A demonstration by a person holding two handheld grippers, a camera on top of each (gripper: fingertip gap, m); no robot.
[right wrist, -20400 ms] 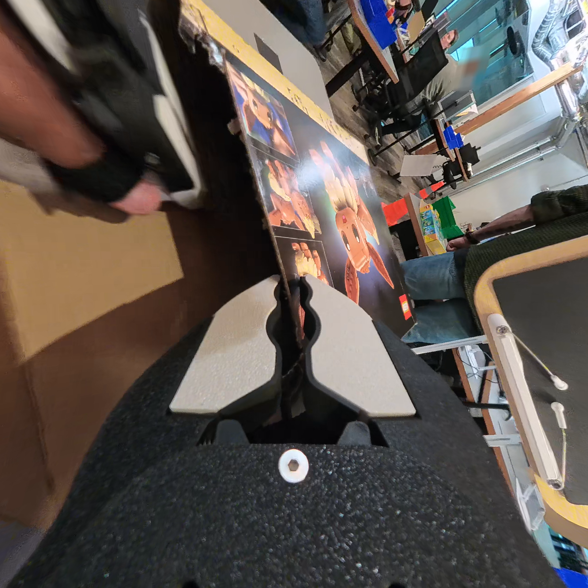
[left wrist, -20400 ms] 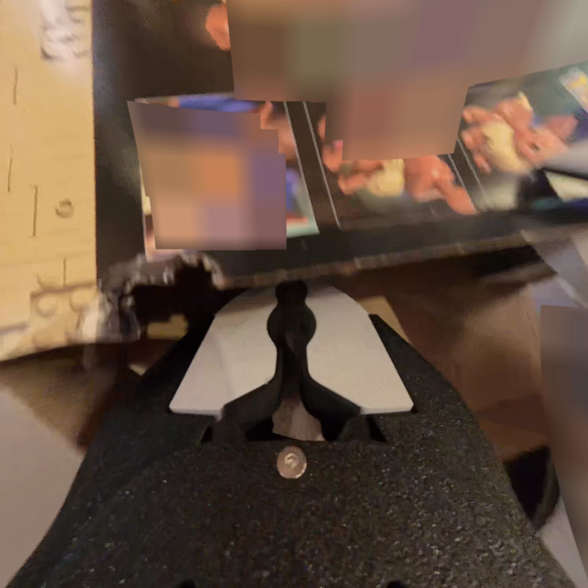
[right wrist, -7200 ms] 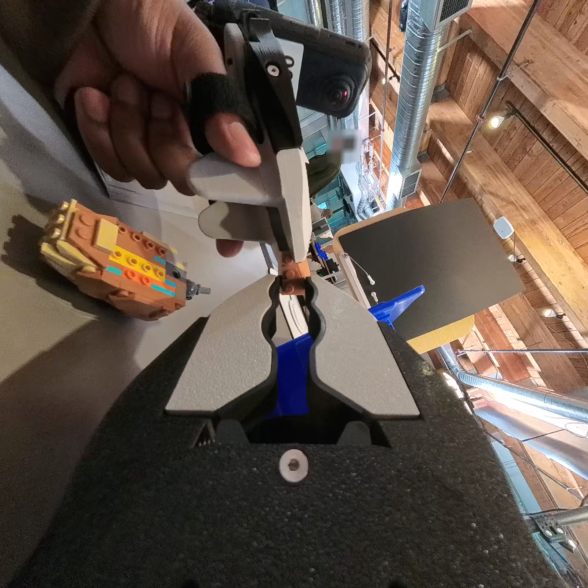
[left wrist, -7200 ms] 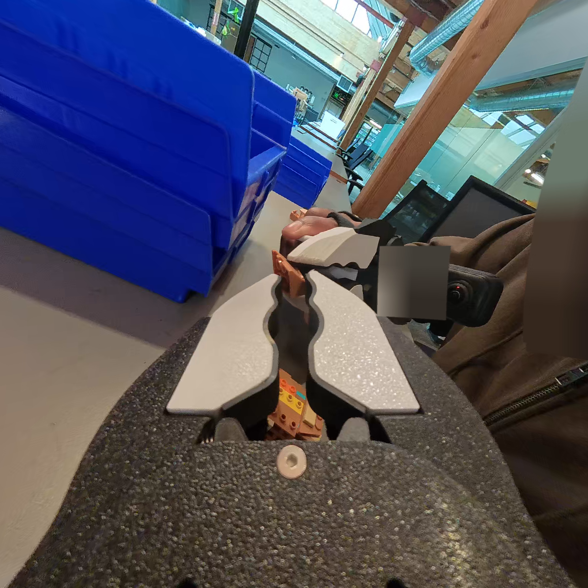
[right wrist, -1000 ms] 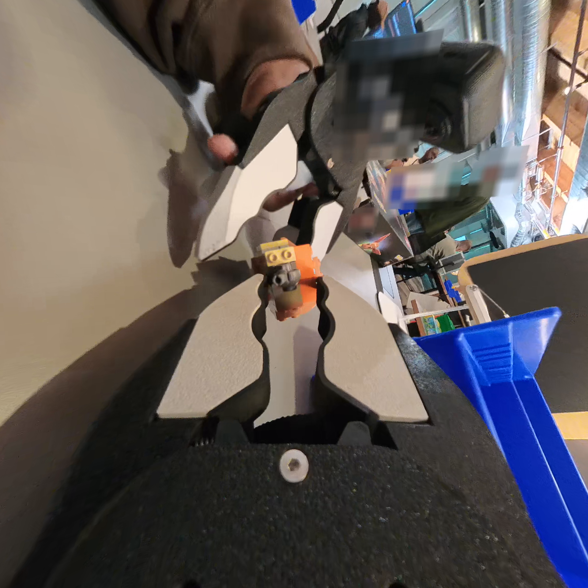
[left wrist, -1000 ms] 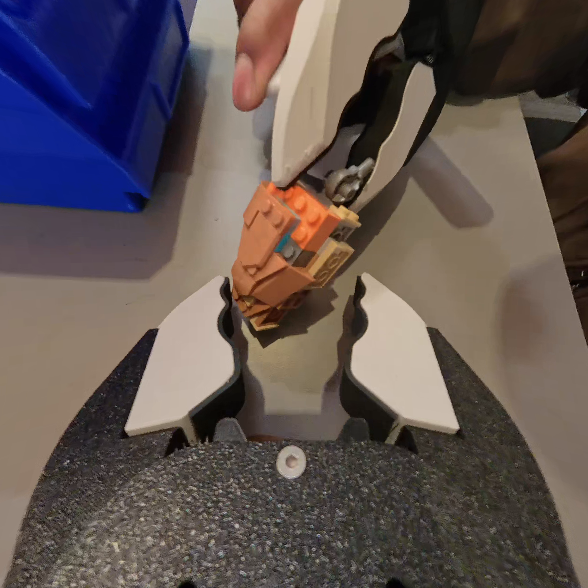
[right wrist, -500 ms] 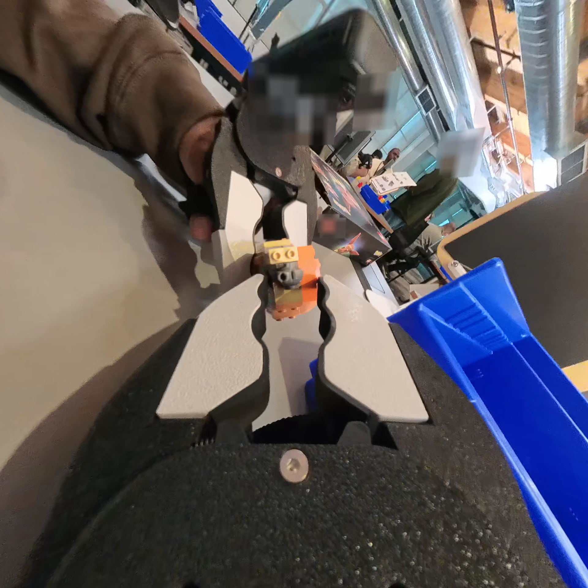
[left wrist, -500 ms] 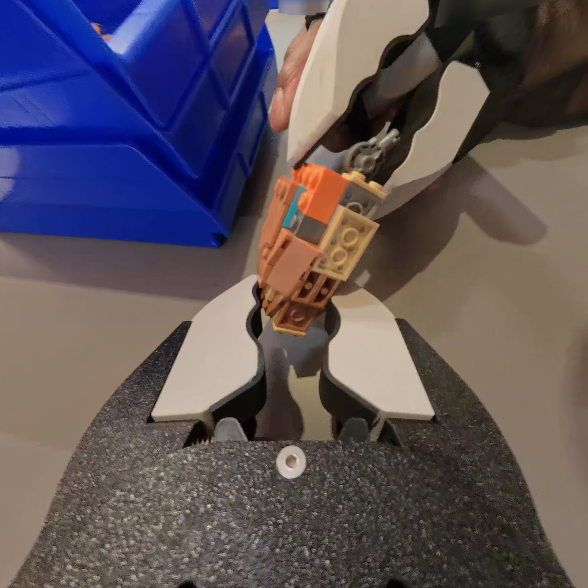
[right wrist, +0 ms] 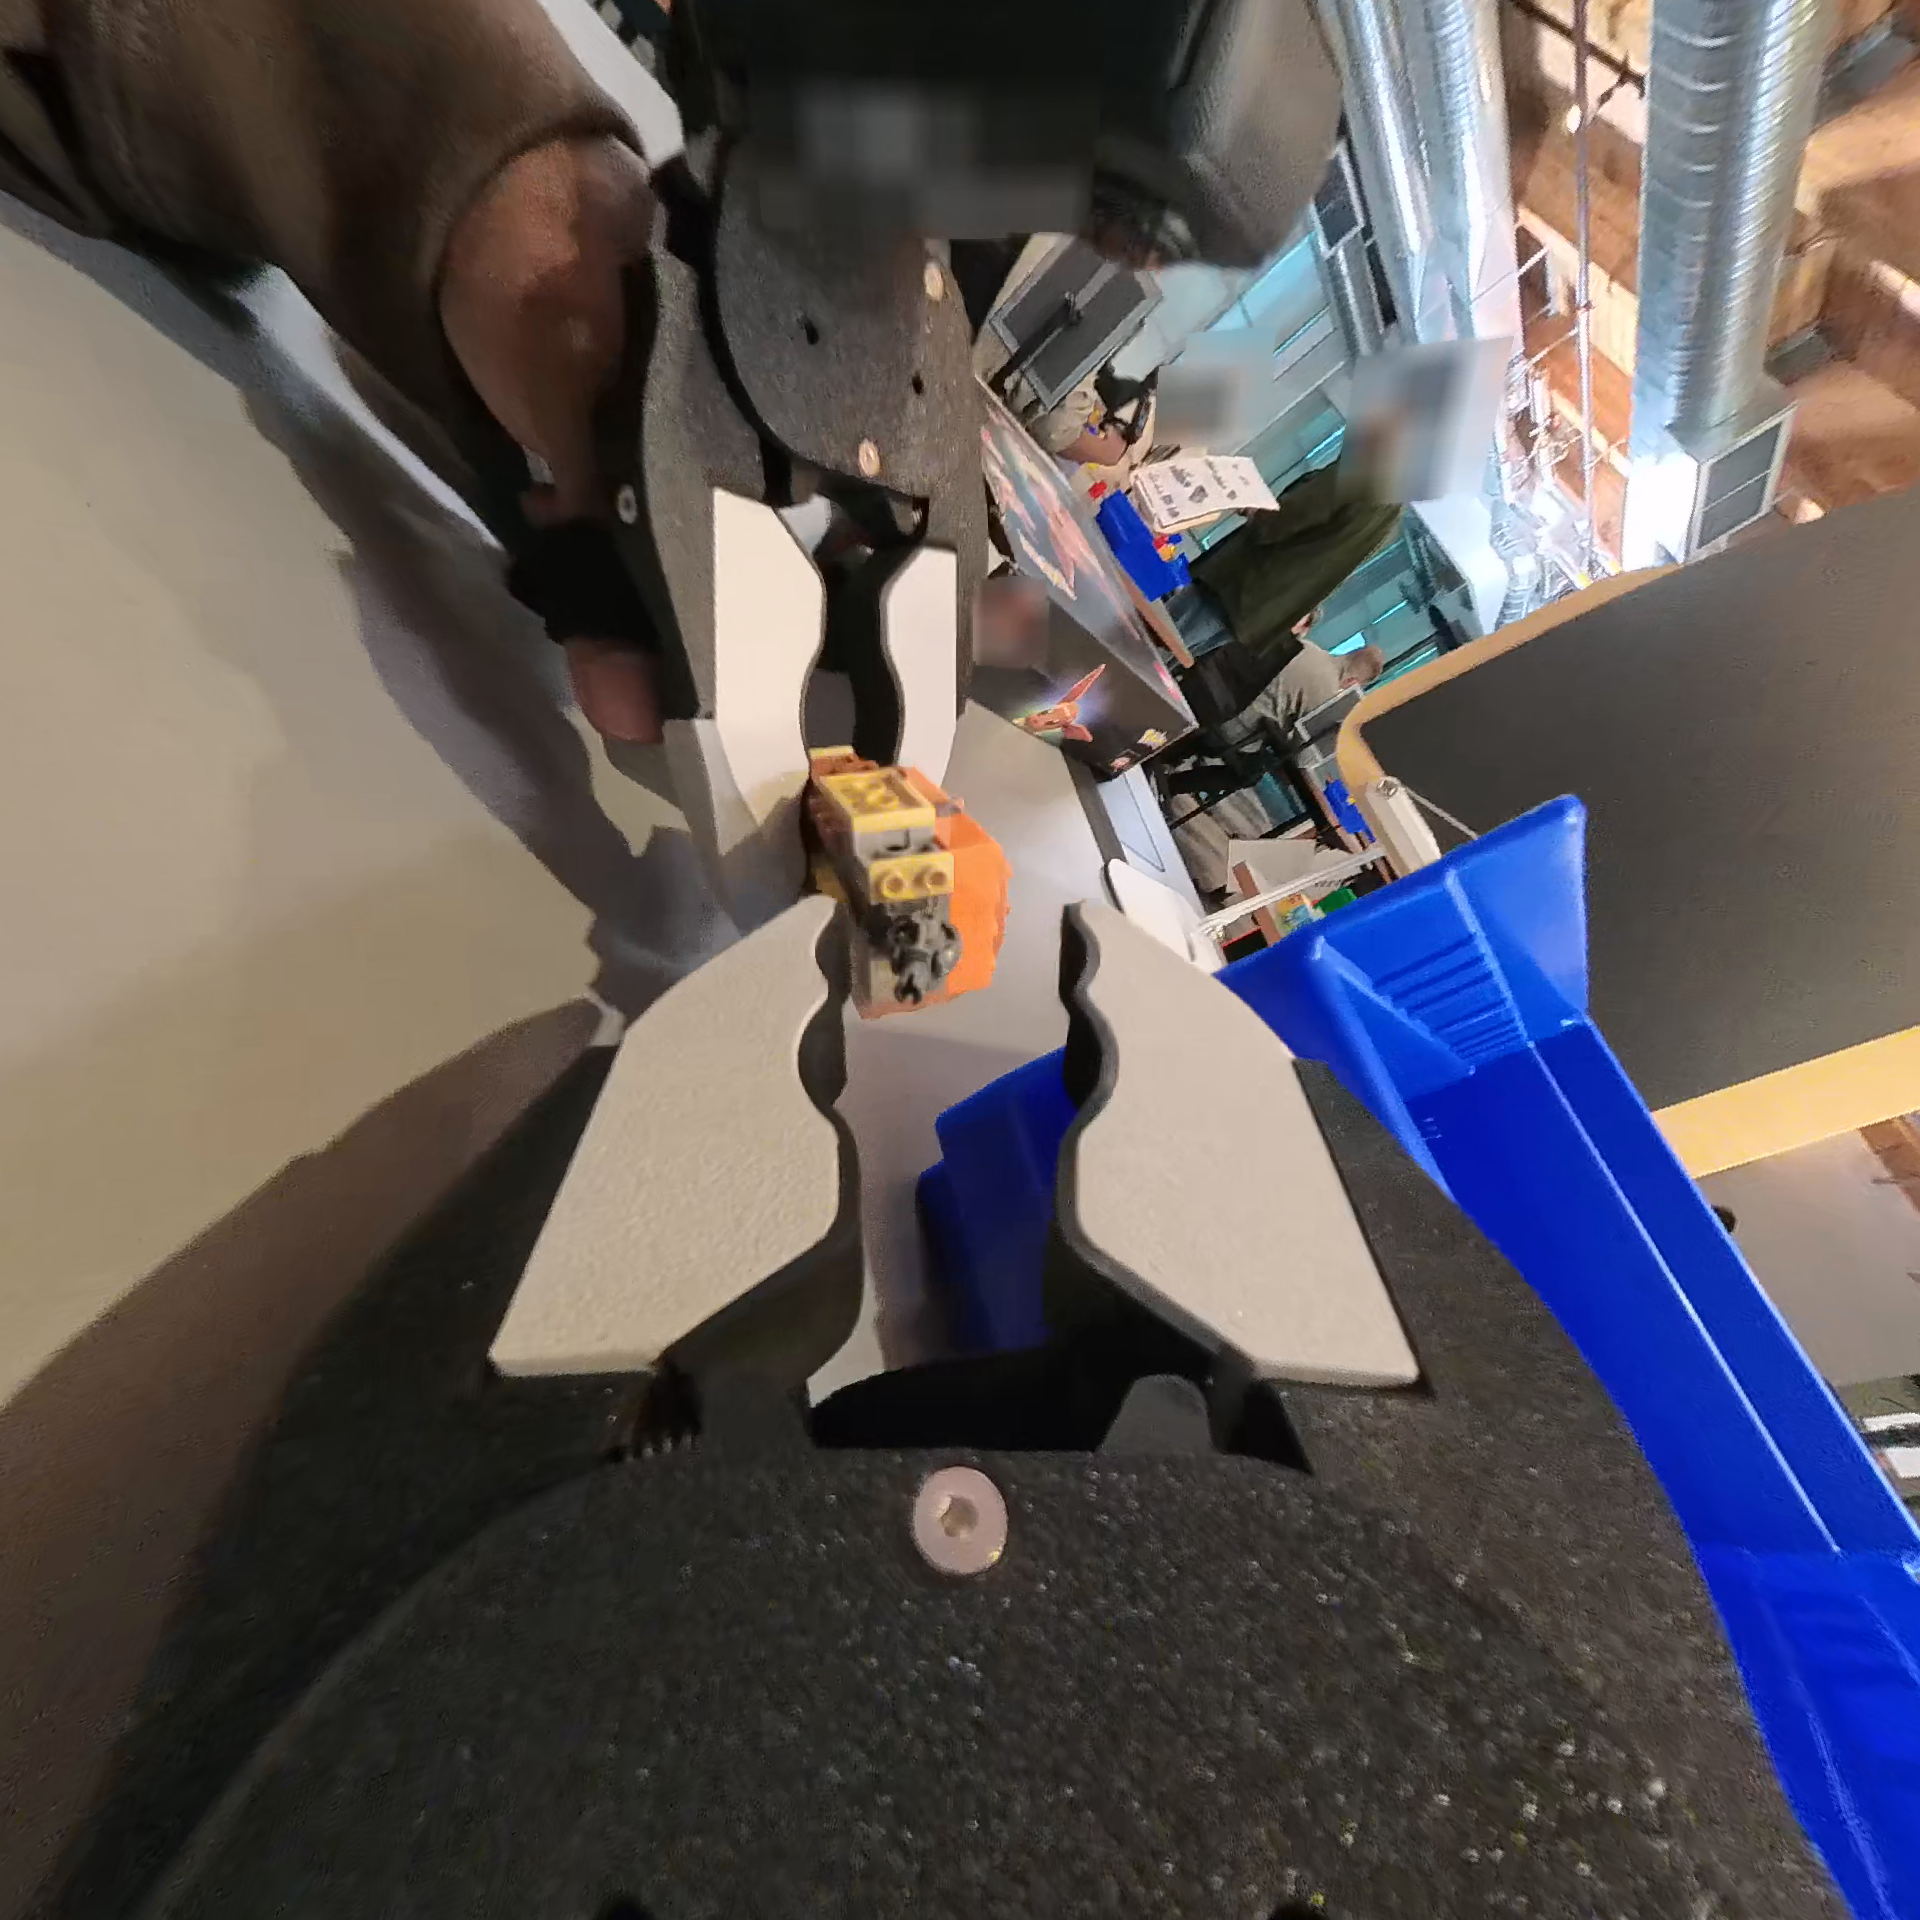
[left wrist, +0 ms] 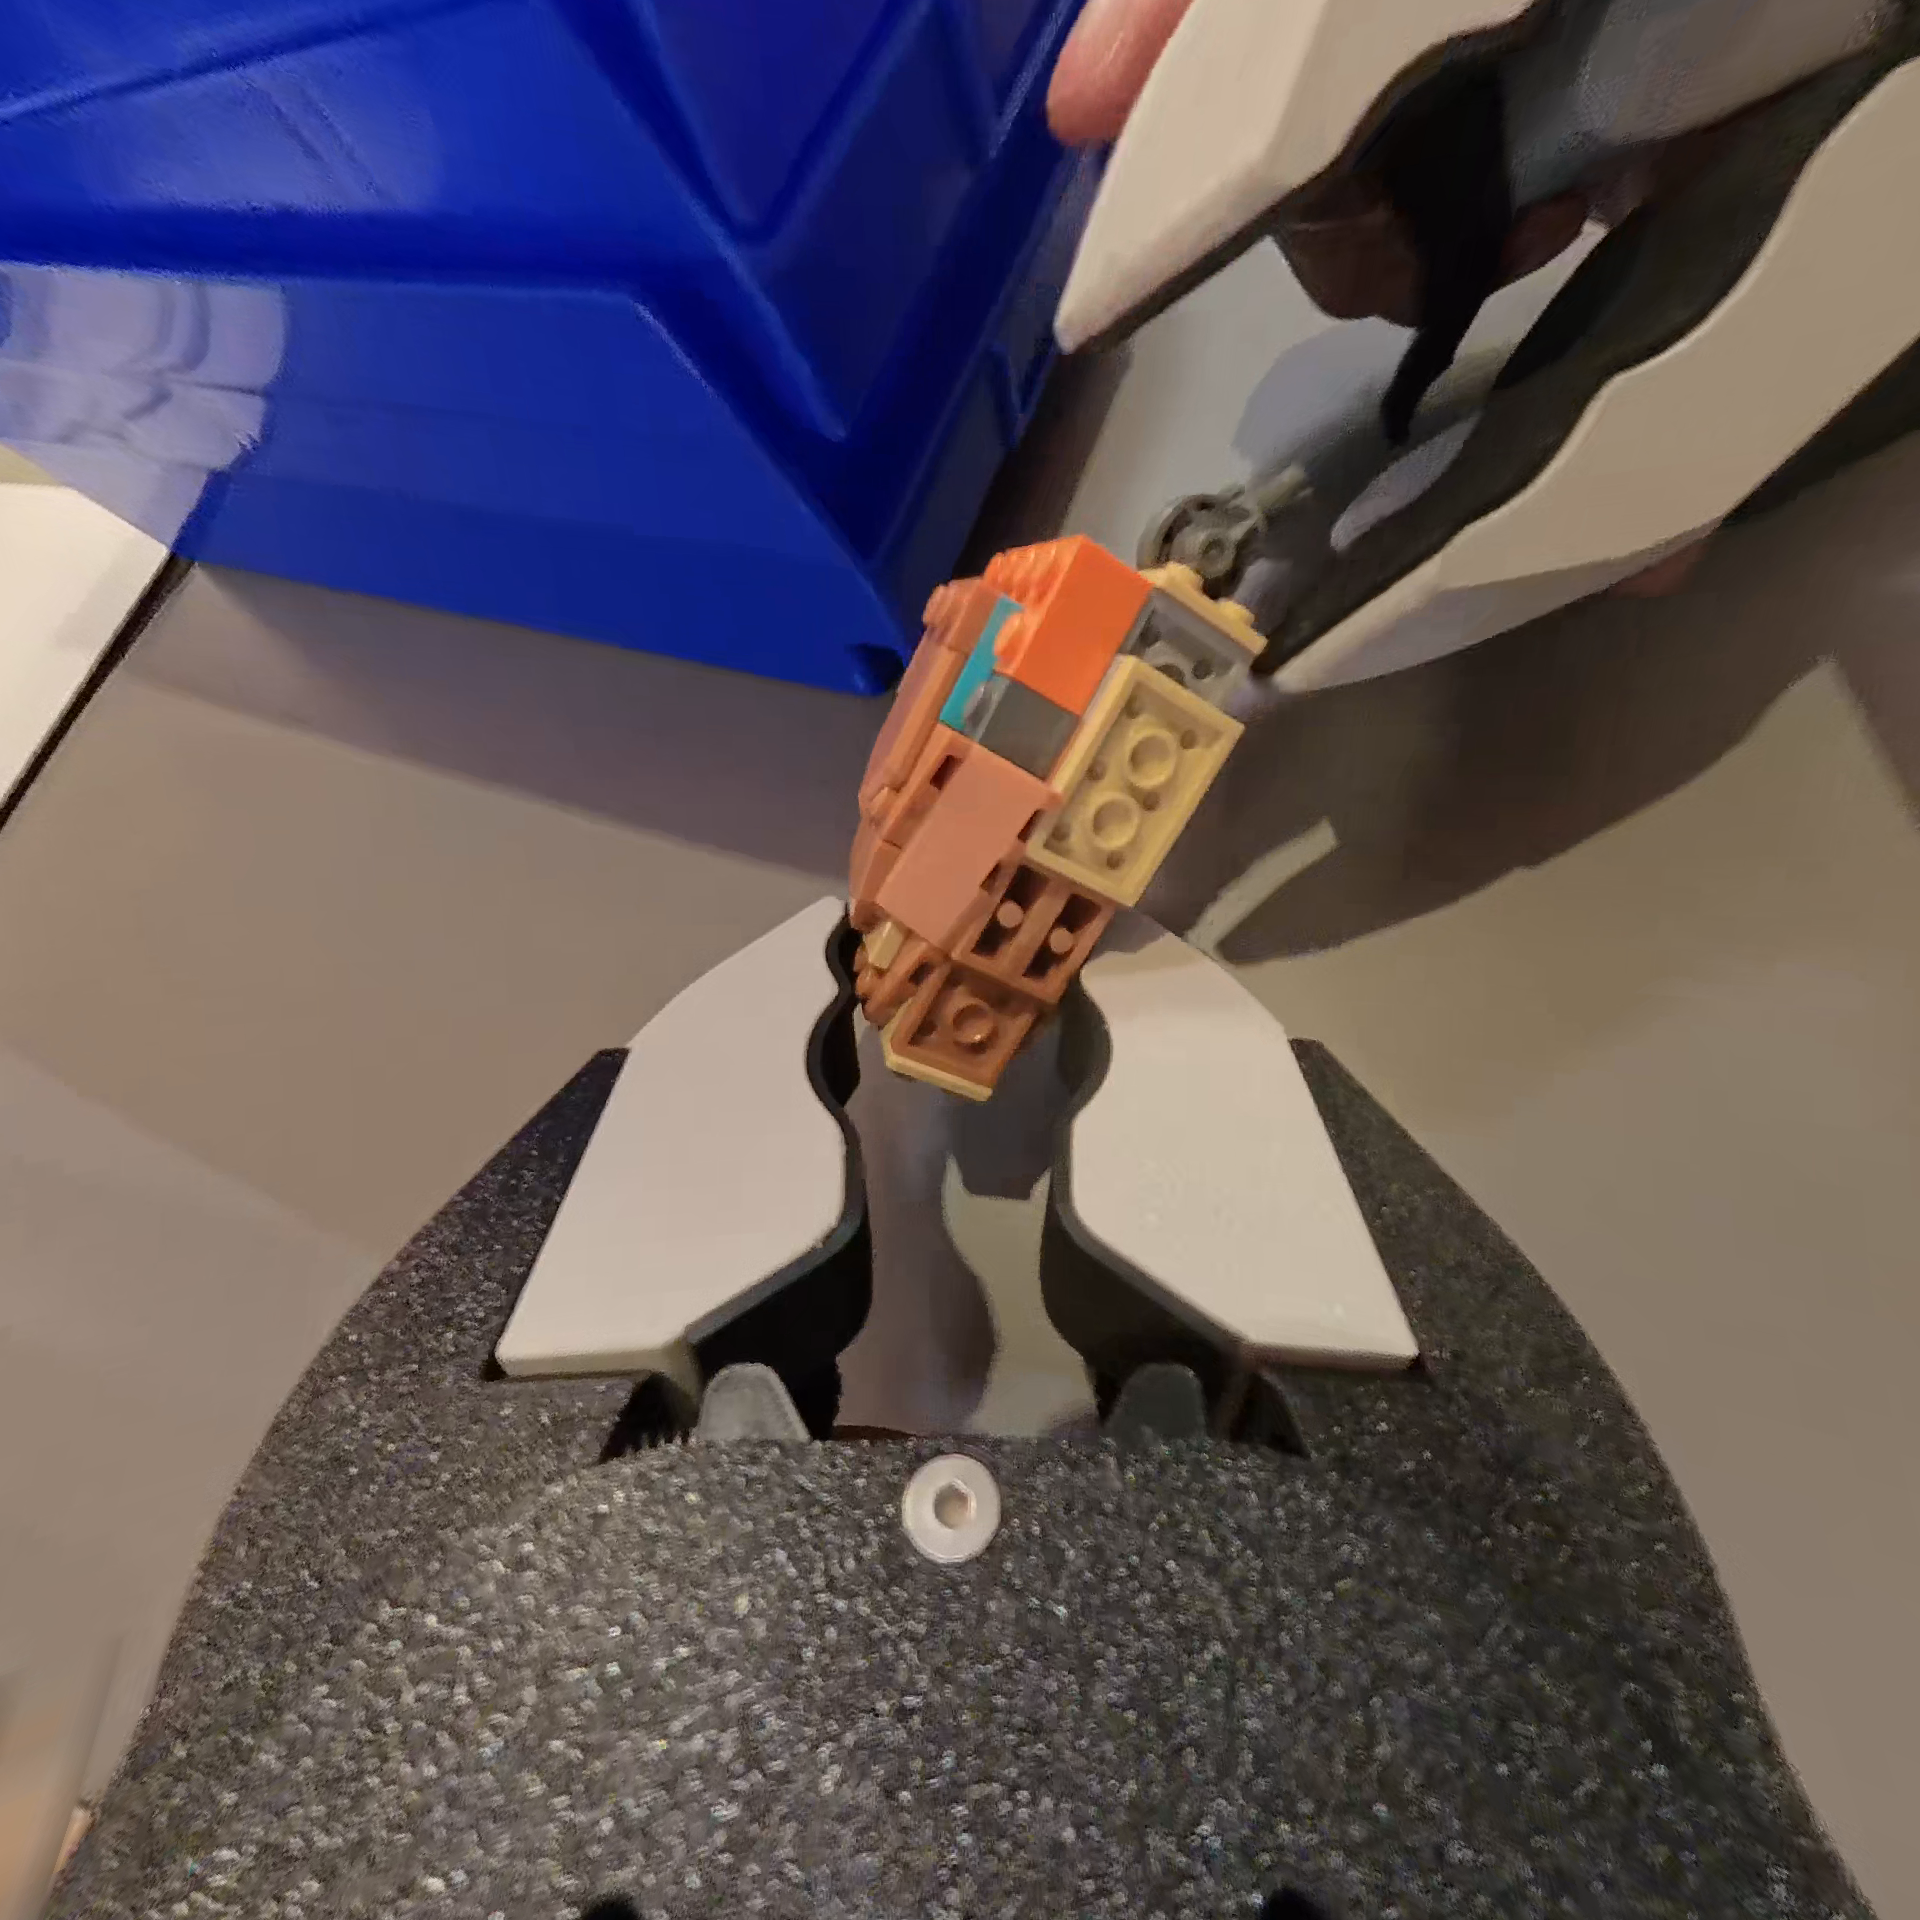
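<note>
A small brick model (left wrist: pixel 1039 790), orange and brown with tan plates and a grey pin at its top, hangs in the air over the grey table (left wrist: pixel 312 935). My left gripper (left wrist: pixel 977 956) is shut on the model's brown lower end. My right gripper (left wrist: pixel 1174 499) is open around the model's grey pin end, its lower finger close beside the pin. In the right wrist view the model (right wrist: pixel 904 883) sits by the right gripper's (right wrist: pixel 951 920) left finger, with a clear gap to the other finger. The left gripper (right wrist: pixel 831 769) faces it, held by a hand.
A blue plastic bin (left wrist: pixel 520 312) stands on the table just behind and left of the model; it also shows in the right wrist view (right wrist: pixel 1558 1143). A dark board with a wooden edge (right wrist: pixel 1662 779) and seated people are farther back. My hands' fingertips stand some 7 cm from each other.
Over the last second my left gripper closed on the model's lower end. My right gripper, which was shut on the pin end, has opened. Both grippers have moved nearer the blue bin.
</note>
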